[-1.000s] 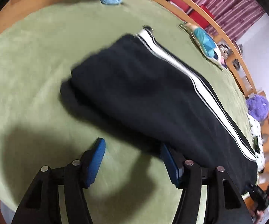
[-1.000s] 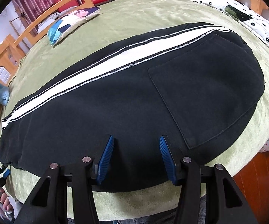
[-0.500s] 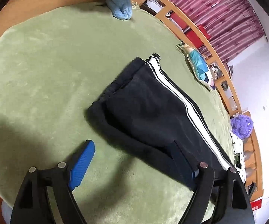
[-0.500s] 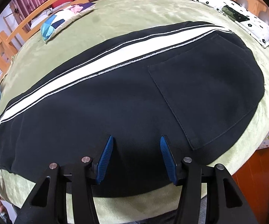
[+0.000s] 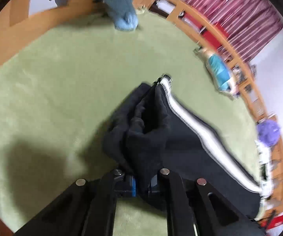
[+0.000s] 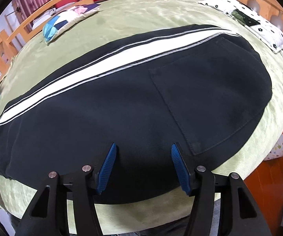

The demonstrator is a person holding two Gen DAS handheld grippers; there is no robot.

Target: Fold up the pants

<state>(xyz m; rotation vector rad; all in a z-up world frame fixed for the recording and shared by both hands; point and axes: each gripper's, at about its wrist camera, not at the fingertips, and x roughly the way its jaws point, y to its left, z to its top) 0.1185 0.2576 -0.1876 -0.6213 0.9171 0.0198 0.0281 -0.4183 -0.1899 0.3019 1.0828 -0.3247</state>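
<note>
Down at the leg end, the left gripper point(image 5: 141, 185) has its blue-padded fingers point(image 5: 132, 184) drawn close together, pinching a bunched fold of the black fleece pants with a white side stripe point(image 5: 172, 137). The cloth rises in a crumpled peak from between the pads, and the cuff end point(image 5: 164, 79) hangs open just beyond it; this view is blurred, so finer detail of the grip cannot be told. To the left of the lifted cloth lies a wide bare stretch of the green plush bed cover point(image 5: 53, 90), reaching to the orange wooden bed rail point(image 5: 43, 29), where a light blue fluffy cloth point(image 5: 124, 17) drapes over onto the cover.

Meanwhile the right gripper point(image 6: 144, 166) hovers with its ribbed blue fingers point(image 6: 108, 167) spread wide apart, holding nothing. It sits over the near edge of the pants point(image 6: 121, 108), which lie flat across the bed cover point(image 6: 141, 9) with the white stripe point(image 6: 102, 66) running along the far side and a stitched patch pocket point(image 6: 210, 102) to the right of the fingers. Whether the pads touch the fabric cannot be told. A narrow band of green shows below the pants' near edge. Beyond the stripe the cover is open up to a patchwork cushion point(image 6: 66, 22) near the far rail, and a white flower-print pillow point(image 6: 259, 21) lies at the far right, apart from the waistband.
</note>
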